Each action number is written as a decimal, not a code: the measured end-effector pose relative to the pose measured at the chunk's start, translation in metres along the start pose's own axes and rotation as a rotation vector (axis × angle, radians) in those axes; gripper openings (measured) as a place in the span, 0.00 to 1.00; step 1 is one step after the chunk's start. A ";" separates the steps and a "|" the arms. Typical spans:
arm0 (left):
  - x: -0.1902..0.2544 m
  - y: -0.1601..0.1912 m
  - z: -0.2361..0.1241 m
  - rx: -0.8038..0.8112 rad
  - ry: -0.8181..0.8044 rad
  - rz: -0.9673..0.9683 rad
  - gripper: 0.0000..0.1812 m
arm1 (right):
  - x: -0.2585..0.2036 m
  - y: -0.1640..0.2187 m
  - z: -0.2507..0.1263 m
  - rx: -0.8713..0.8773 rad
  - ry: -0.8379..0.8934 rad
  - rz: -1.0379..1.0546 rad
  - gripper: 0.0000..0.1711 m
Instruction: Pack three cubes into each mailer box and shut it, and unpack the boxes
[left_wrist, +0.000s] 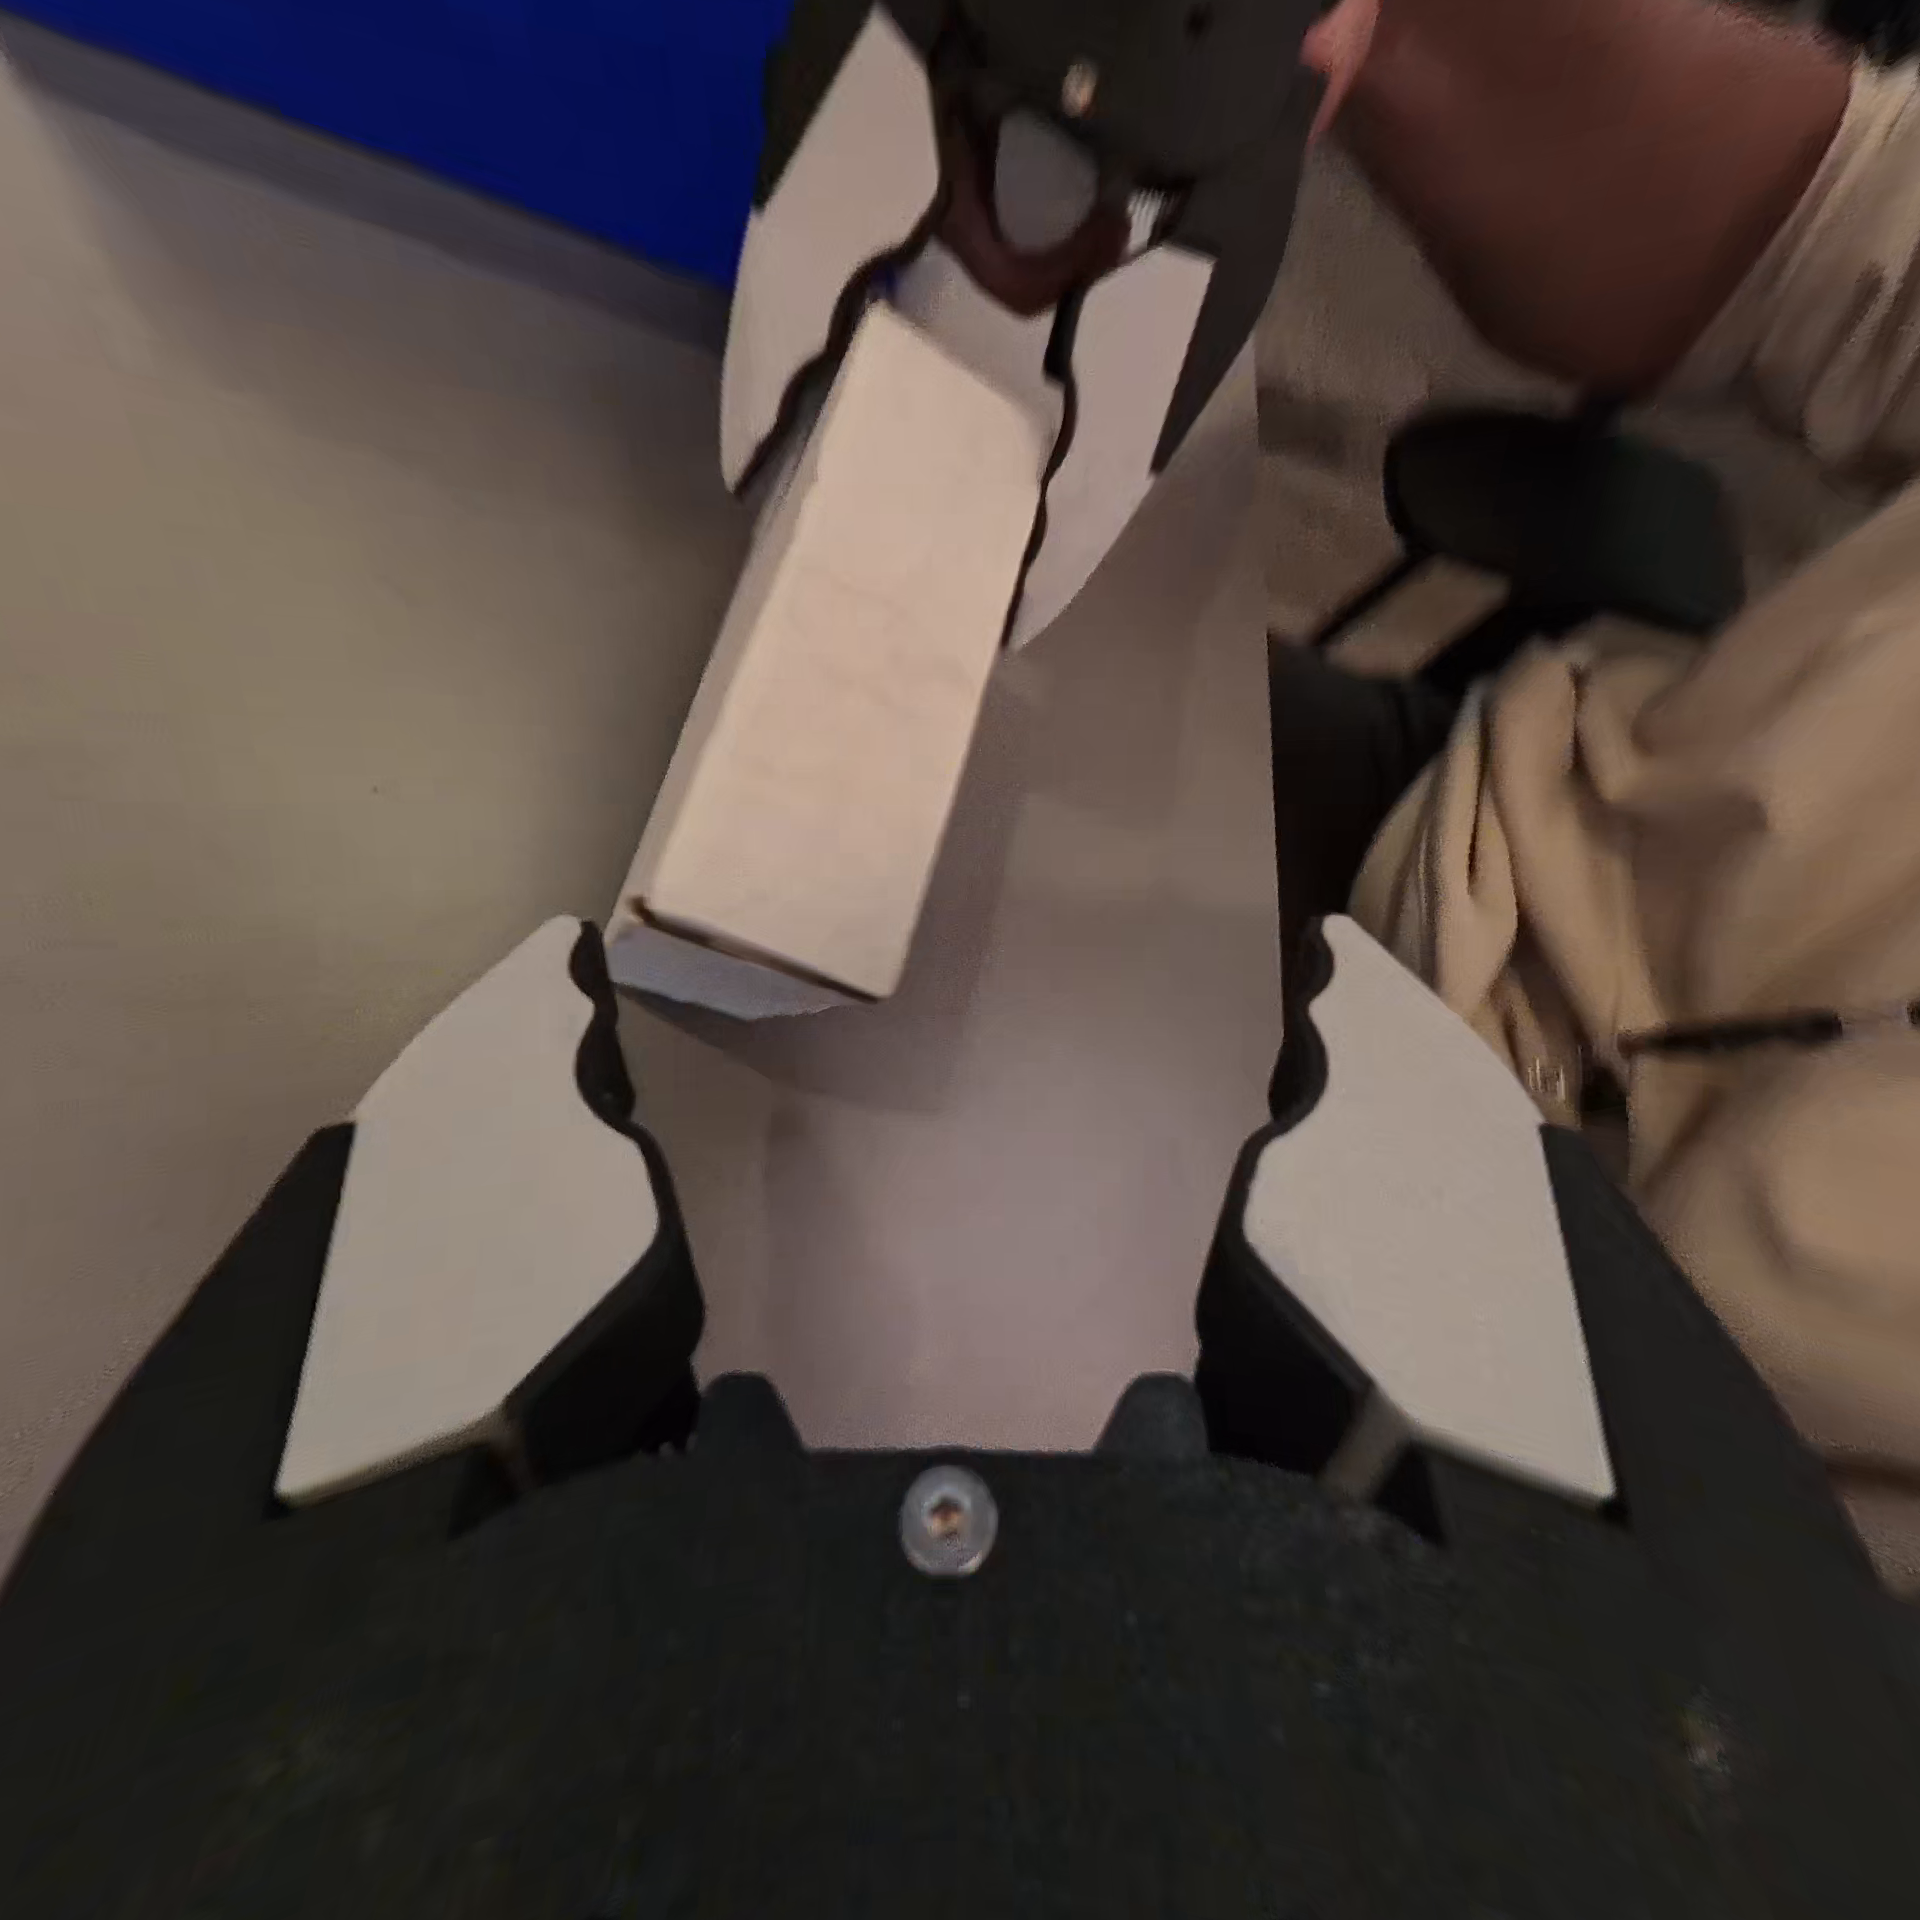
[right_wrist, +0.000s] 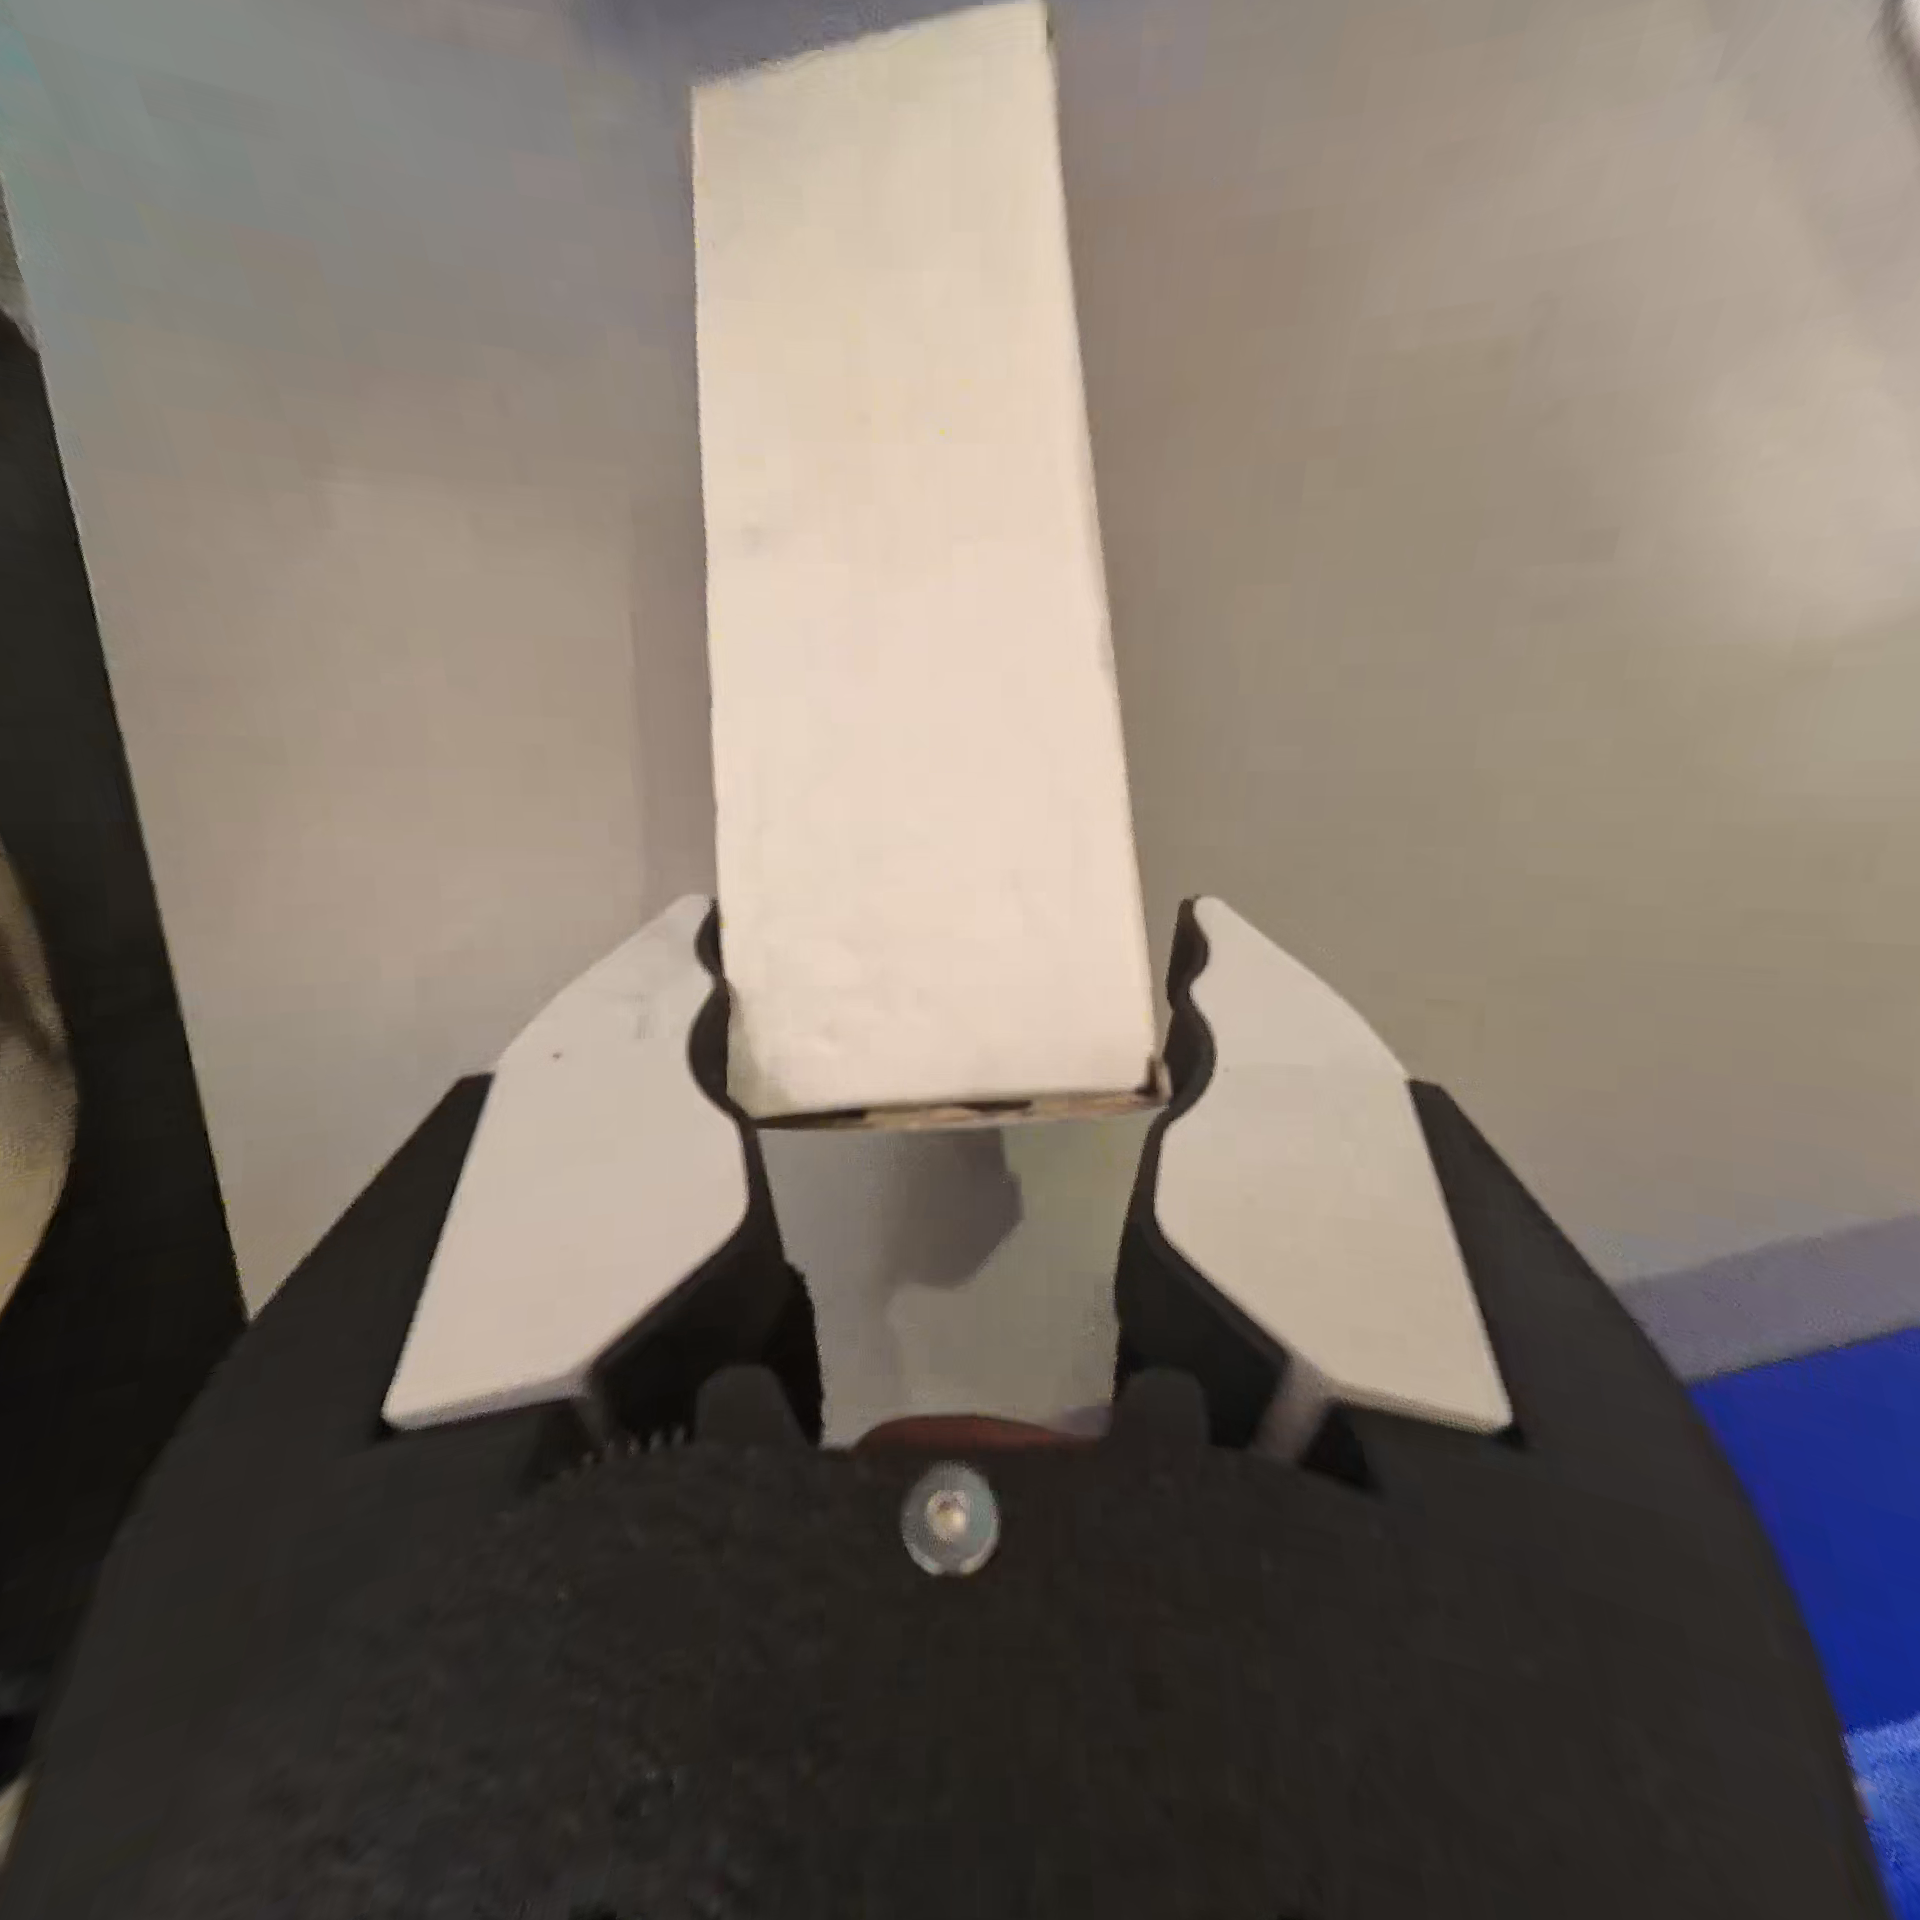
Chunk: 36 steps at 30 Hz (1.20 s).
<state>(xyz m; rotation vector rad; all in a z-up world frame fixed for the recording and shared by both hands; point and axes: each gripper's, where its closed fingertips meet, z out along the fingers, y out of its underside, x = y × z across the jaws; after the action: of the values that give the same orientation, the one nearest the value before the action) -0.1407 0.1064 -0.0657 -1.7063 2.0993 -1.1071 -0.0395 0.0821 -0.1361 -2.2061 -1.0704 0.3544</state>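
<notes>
A long white mailer box (left_wrist: 842, 665) is closed and points towards my left gripper. My right gripper (left_wrist: 883, 561) comes in from the top of the left wrist view and is shut on the box's far end. In the right wrist view the right gripper (right_wrist: 945, 935) clamps the near end of the box (right_wrist: 904, 571), which sticks out ahead over the table. My left gripper (left_wrist: 951, 966) is open and empty, with its left fingertip (left_wrist: 551, 956) just beside the box's free end. No cubes are in view.
The beige table (left_wrist: 260, 623) runs to a blue mat (left_wrist: 468, 104), which also shows in the right wrist view (right_wrist: 1818, 1507). A person's hand (left_wrist: 1558, 208) and beige sleeve (left_wrist: 1662, 831) are on the right, by a black chair part (left_wrist: 1558, 520). Tip to tip, the grippers are about 15 centimetres apart.
</notes>
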 end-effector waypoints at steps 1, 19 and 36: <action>0.002 -0.002 0.001 0.088 -0.054 -0.028 0.66 | 0.003 0.002 -0.001 -0.044 -0.025 0.000 0.47; -0.071 0.014 0.082 0.328 -0.208 0.084 0.42 | 0.050 -0.033 -0.003 -0.324 -0.045 -0.149 0.45; -0.074 0.014 0.081 0.335 -0.219 0.093 0.41 | 0.012 -0.114 0.024 0.069 0.353 -0.459 0.36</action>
<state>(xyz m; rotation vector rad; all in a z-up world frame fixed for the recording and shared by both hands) -0.0813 0.1413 -0.1519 -1.4822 1.7303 -1.1134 -0.1122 0.1532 -0.0786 -1.8021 -1.2908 -0.1903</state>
